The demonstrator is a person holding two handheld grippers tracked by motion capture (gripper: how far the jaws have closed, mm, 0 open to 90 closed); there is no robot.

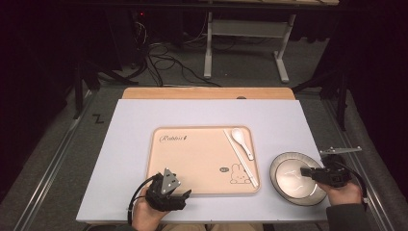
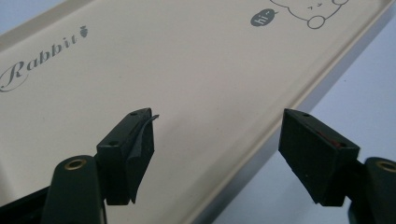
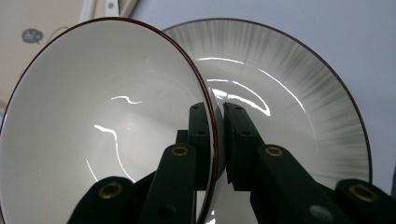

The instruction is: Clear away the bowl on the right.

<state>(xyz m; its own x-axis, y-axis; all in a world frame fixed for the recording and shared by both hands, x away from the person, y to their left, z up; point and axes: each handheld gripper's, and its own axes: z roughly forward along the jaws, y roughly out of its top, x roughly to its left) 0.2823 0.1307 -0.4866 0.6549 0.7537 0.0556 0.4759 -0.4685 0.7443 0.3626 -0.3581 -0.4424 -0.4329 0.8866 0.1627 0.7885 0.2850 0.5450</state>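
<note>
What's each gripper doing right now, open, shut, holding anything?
Left gripper: open, empty, jaws straddling the near edge of the tray.
Right gripper: shut on the rim of the bowl, over the plate.

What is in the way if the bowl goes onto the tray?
Nothing visible. The right gripper holds the bowl over the plate; the tray is bare in the middle, with spoon and chopsticks along its right side.

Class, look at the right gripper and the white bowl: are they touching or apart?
Touching. The right gripper view shows the right gripper with one jaw inside and one outside the rim of the white bowl, both pressed against it, above the striped plate.
</note>
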